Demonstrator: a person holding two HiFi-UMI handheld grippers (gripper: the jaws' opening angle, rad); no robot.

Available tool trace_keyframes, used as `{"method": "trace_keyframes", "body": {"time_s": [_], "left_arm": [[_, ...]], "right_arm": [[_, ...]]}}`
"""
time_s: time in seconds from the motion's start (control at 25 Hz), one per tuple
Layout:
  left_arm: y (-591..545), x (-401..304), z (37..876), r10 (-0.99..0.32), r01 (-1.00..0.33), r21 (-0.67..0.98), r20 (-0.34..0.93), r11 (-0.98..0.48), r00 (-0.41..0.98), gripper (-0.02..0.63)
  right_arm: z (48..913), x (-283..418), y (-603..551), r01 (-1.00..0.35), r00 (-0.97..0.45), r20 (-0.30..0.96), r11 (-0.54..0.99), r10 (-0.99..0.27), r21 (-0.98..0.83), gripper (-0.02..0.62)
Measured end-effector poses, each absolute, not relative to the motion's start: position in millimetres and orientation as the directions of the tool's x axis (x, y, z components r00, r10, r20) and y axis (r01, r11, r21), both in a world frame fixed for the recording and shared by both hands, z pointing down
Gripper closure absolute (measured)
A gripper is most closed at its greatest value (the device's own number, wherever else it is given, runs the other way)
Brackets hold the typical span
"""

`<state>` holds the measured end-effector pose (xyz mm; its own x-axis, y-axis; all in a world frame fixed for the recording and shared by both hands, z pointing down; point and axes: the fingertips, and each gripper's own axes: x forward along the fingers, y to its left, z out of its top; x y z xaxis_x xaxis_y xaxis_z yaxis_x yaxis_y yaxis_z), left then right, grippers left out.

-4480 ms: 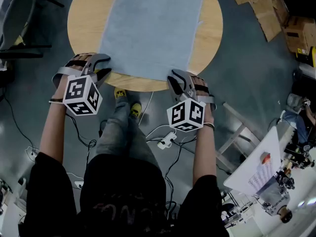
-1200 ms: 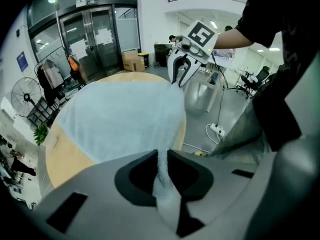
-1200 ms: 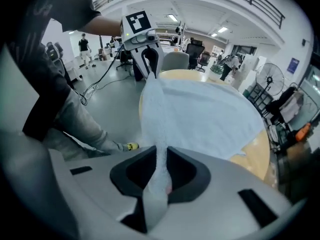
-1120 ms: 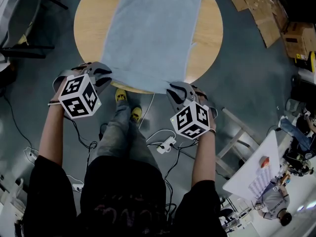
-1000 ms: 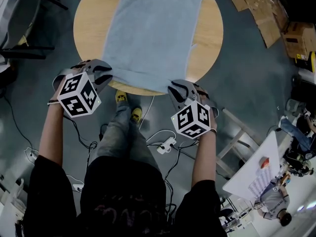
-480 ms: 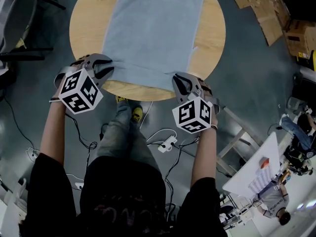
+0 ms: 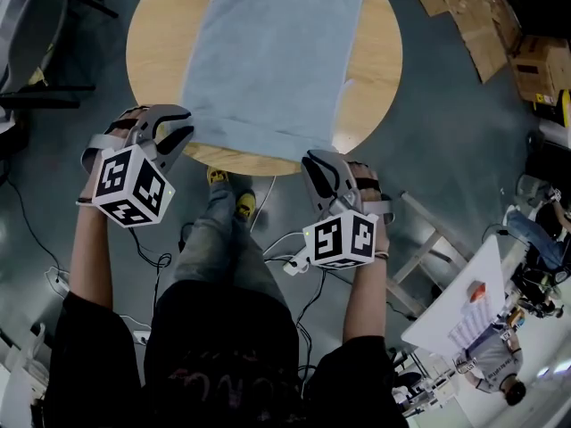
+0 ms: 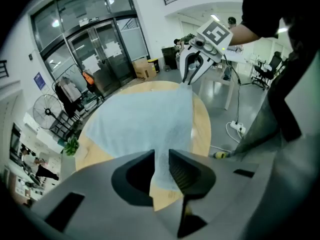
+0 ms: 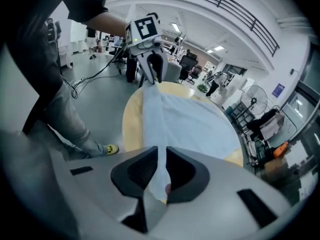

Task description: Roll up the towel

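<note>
We pinch the towel (image 7: 268, 61) by its near corners, at the lower edge of the round wooden table (image 7: 379, 78). The left gripper (image 7: 183, 127) is clamped on it. The right gripper (image 7: 314, 160) has just been opening slightly, with cloth pinched between its jaws. Grey floor (image 7: 446, 141), cardboard boxes (image 7: 486, 25) upper right.

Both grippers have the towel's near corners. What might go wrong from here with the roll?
1. The right gripper pinches only a thin tip of the towel, and its jaws have just been opening slightly, so that corner may slip out.
2. The left gripper also holds just a corner tip.
3. The near edge lies at the table rim, so a dropped corner might hang off and skew the roll.
</note>
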<state>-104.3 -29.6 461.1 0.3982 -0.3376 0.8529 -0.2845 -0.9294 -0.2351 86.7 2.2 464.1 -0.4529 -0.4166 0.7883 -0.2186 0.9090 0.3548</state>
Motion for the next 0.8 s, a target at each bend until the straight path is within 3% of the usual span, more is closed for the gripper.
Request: {"method": "trace_keyframes", "body": {"time_s": [0.28, 0.64, 0.8], "left_arm": [[-3.4, -90.1, 460.2, -0.336, -0.233, -0.260, 0.855, -0.937, 0.396, 0.506], [-22.5, -83.9, 505.4, -0.347, -0.136, -0.320, 0.894, -0.938, 0.285, 0.456], [-17.4, -82.5, 510.2, -0.261, -0.124, -0.234, 0.918, -0.964, 0.297, 0.531]], "right_arm": [[501.6, 80.4, 7.6, -0.160, -0.408, 0.805, 0.902, -0.431, 0.402, 0.479], [517.8, 76.7, -15.0, -0.122, -0.399, 0.837, 0.926, -0.376, 0.357, 0.473], [518.6, 76.9, -10.8, -0.140, -0.419, 0.853, 0.950, -0.312, 0.279, 0.527]]}}
